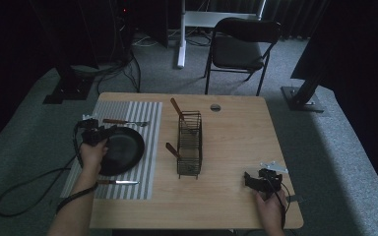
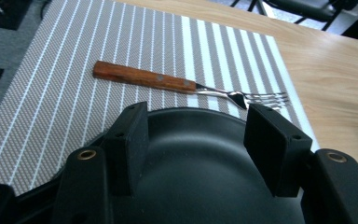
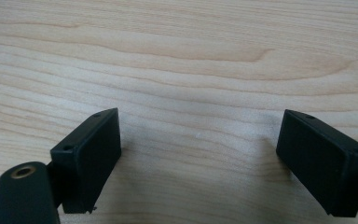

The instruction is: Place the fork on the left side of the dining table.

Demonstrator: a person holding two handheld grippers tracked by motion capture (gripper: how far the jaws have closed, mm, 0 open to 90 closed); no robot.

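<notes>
Plate [image 1: 123,150] position: black, round, on the striped placemat [image 1: 147,110] at the left half of the worktop [image 1: 236,147]. The left tongs [image 1: 94,133] stand at its left rim. In the left gripper view the left tongs' jaws stand half apart, one on either side above the plate's [image 2: 200,172] dark surface; whether the pads press on the rim I cannot tell.

Fork [image 2: 186,85], wooden handle: just beyond the plate's far edge, long axis across the placemat [image 2: 51,93], tines toward the bare wood. In the high view the fork [image 1: 125,122] is apart from the plate, though close. Knife [image 1: 118,182]: on the placemat's near edge, clear of the plate.

Wire rack [image 1: 189,145]: right of the placemat at mid-worktop, two wooden-handled utensils [image 1: 177,109] leaning in it.

Right tongs [image 1: 257,181]: near the worktop's near right corner, well apart from the plate, jaws wide apart over bare wood [image 3: 191,70], holding nothing.

Judgement: the left hand is far nearer. A lift toward the rack would have to clear the fork; the rack's tall side is the obstacle.
</notes>
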